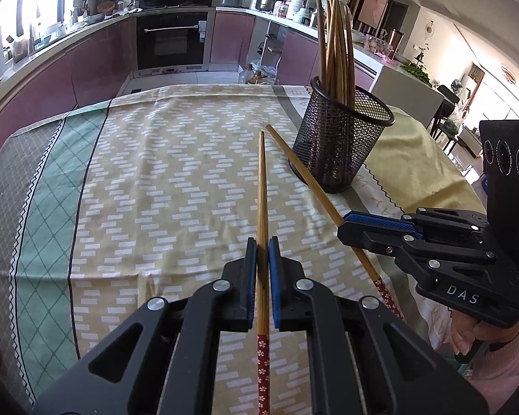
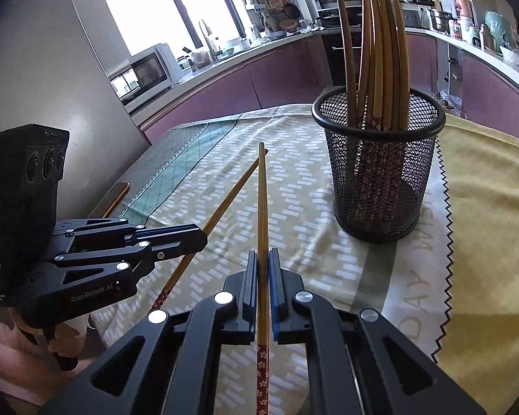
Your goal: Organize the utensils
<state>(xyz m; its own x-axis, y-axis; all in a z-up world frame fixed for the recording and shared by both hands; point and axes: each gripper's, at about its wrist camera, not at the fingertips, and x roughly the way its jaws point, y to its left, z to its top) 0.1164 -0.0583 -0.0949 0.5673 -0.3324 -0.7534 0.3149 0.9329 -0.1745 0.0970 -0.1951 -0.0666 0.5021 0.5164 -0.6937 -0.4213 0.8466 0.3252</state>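
My left gripper (image 1: 262, 245) is shut on a wooden chopstick (image 1: 262, 186) with a red flowered end, its tip pointing forward above the table. My right gripper (image 2: 263, 257) is shut on a second, matching chopstick (image 2: 262, 193). Each gripper shows in the other's view: the right gripper (image 1: 344, 223) with its chopstick (image 1: 304, 180), the left gripper (image 2: 204, 237) with its chopstick (image 2: 231, 193). The two tips nearly meet. A black mesh cup (image 1: 342, 145) holding several chopsticks stands ahead to the right, also in the right wrist view (image 2: 377, 173).
The table has a patterned beige and green cloth (image 1: 155, 180) and a yellow cloth (image 2: 491, 228) on the right. A phone-like flat object (image 2: 116, 197) lies near the table's left edge. Kitchen counters and an oven (image 1: 171, 39) lie beyond.
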